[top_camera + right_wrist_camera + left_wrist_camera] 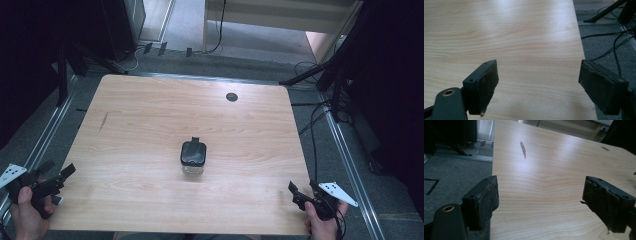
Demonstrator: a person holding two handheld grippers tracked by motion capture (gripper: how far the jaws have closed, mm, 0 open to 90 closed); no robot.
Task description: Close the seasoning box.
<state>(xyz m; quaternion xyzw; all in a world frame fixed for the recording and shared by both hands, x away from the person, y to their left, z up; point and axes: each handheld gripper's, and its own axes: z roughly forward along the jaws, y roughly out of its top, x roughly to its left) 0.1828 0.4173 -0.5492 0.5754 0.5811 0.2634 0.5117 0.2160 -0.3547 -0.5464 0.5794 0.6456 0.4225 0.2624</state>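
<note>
While both hands wait at the near corners, the high view shows a small clear jar (193, 159) with a black lid standing upright near the middle of the wooden table (150, 115), well apart from either tool. The left gripper (56, 176) sits at the near left corner with its jaws spread and nothing between them; the right gripper (301, 192) sits at the near right corner, jaws likewise apart and empty. A small dark round hole (231, 96) marks the far side of the tabletop, and a thin dark streak (103, 121) lies toward the left edge.

Looking along the left gripper (540, 195) in its own view, the two black pads stand wide apart over bare wood at the table's left edge, with the same streak (523, 149) farther ahead and grey floor (454, 175) beside it.

From the right gripper view, the right gripper (538, 80) is spread just as wide, straddling the table's right edge, with cables (616, 42) on the floor beyond.

Judging by this, the work on the jar has not begun: nothing is grasped, the lid looks in place, and the whole reach, grip and handling seem yet to come.
</note>
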